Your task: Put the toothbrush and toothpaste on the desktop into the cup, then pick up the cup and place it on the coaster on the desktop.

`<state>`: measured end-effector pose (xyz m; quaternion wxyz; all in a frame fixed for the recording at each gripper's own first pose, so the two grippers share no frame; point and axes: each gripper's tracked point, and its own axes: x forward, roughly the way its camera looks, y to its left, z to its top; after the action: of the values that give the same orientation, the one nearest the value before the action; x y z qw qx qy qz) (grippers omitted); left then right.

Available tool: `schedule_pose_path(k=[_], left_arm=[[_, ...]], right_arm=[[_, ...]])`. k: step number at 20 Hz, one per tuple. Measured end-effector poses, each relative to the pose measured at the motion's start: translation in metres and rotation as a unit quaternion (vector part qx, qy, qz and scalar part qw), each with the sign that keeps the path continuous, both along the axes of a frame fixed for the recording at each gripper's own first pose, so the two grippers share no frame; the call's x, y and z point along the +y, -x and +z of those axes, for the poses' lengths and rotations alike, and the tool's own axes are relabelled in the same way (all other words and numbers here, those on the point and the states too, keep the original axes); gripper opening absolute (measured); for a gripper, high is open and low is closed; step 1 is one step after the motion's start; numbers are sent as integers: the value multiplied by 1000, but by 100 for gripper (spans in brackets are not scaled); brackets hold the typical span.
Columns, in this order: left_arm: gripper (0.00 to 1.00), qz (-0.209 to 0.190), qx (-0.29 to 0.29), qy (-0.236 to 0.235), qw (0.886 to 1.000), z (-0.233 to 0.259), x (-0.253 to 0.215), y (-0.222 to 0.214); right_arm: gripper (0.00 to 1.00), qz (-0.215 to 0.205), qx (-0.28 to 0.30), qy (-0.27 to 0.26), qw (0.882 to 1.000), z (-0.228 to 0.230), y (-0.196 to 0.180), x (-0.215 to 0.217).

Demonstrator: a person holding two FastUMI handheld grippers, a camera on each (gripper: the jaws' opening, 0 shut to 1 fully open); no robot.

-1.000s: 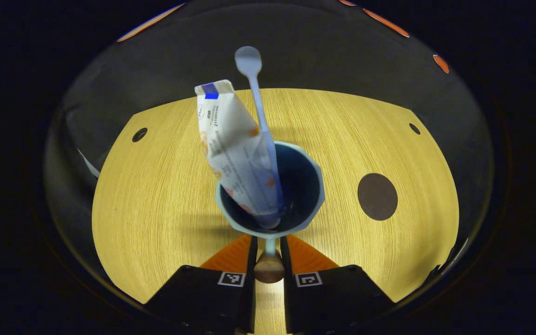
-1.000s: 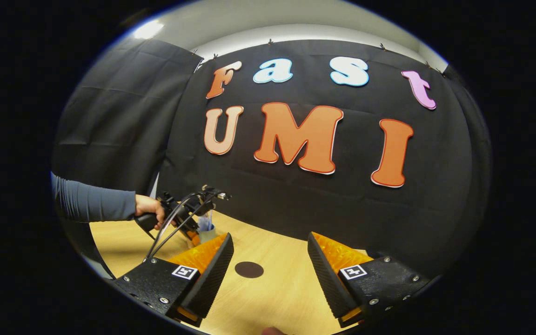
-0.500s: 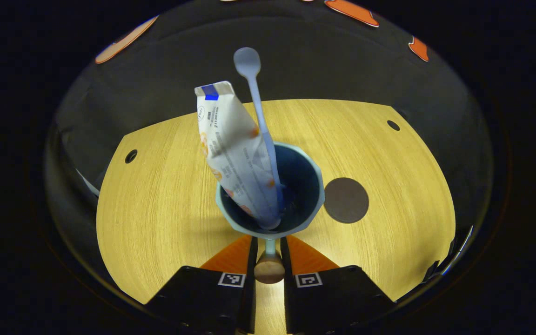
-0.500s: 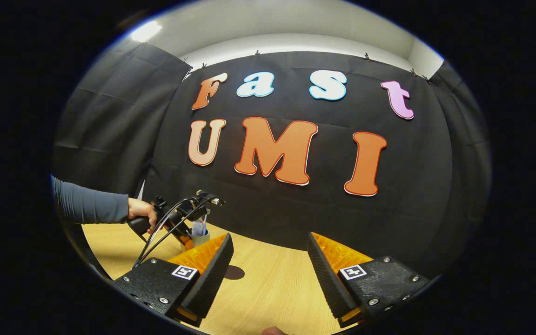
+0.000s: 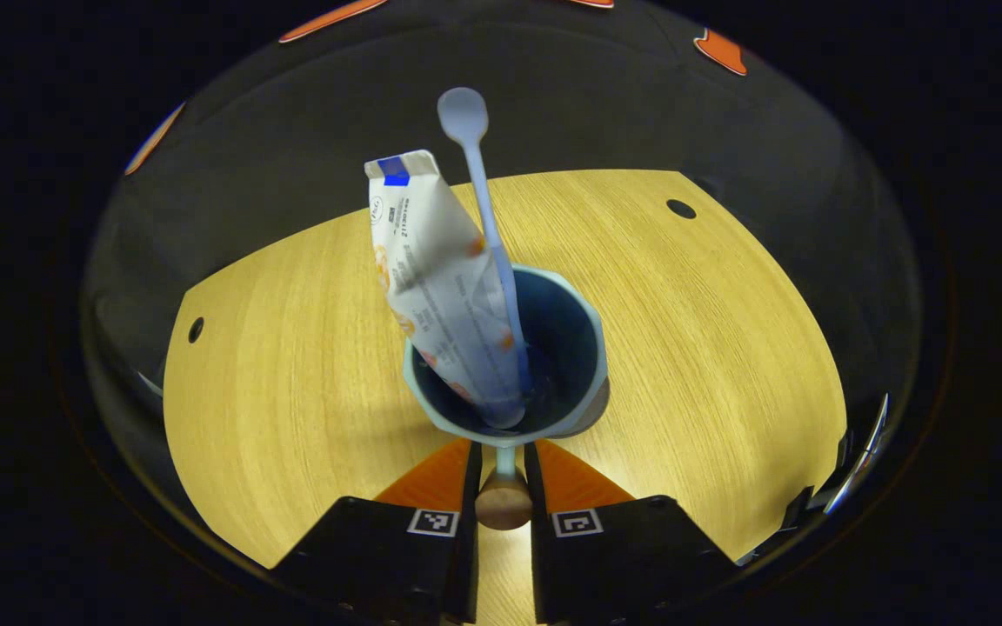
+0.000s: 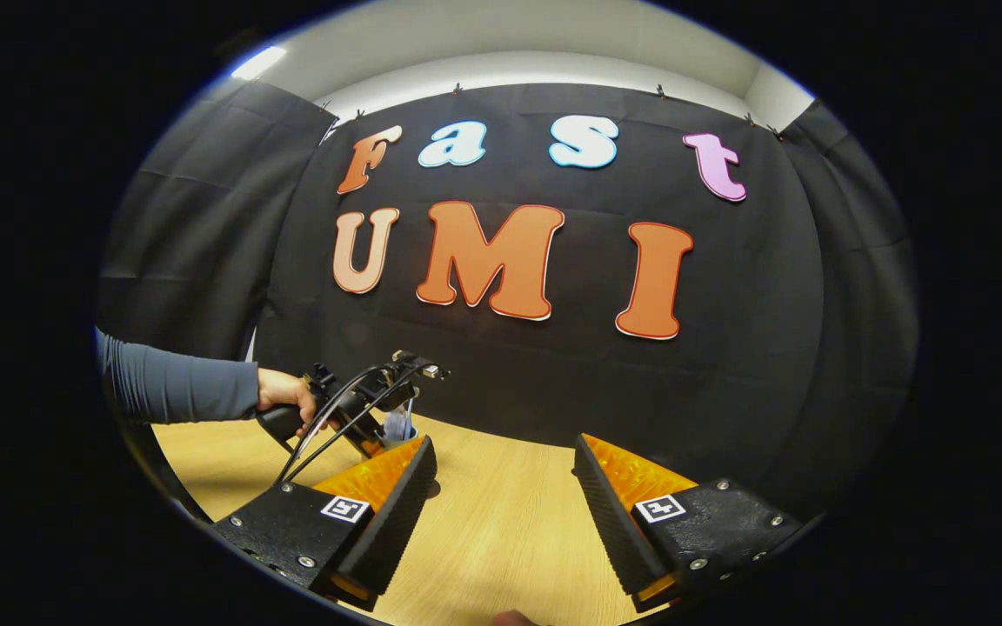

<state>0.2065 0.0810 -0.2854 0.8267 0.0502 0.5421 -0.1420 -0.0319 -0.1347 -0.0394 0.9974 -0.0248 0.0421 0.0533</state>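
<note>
The desktop (image 5: 292,348) shows a matt, fine-grained light wood, the cup (image 5: 592,348) a smooth, softly glossy ceramic-looking glaze, the toothpaste (image 5: 431,261) a smooth printed plastic tube, the toothbrush (image 5: 475,174) matt plastic, and the wall (image 6: 553,382) creased matt cloth.

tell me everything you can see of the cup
The cup is pale blue-green with a faceted rim and a dark blue inside. It is held by a thin handle with a wooden end, clamped in the left gripper. The toothpaste and toothbrush lean inside it. The dark coaster peeks out beneath its right side.
</note>
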Motion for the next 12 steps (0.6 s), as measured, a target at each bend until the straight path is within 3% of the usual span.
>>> schedule_pose_path(k=[4, 10, 12], left_arm=[[22, -5, 11, -3, 1000, 2, 4, 2], [25, 11, 25, -1, 1000, 12, 14, -1], [30, 5, 12, -12, 1000, 21, 30, -3]], right_arm=[[95, 4, 10, -4, 1000, -12, 5, -1], [95, -2, 33, -8, 999, -29, 0, -3], [95, -2, 32, -10, 999, -29, -4, 0]])
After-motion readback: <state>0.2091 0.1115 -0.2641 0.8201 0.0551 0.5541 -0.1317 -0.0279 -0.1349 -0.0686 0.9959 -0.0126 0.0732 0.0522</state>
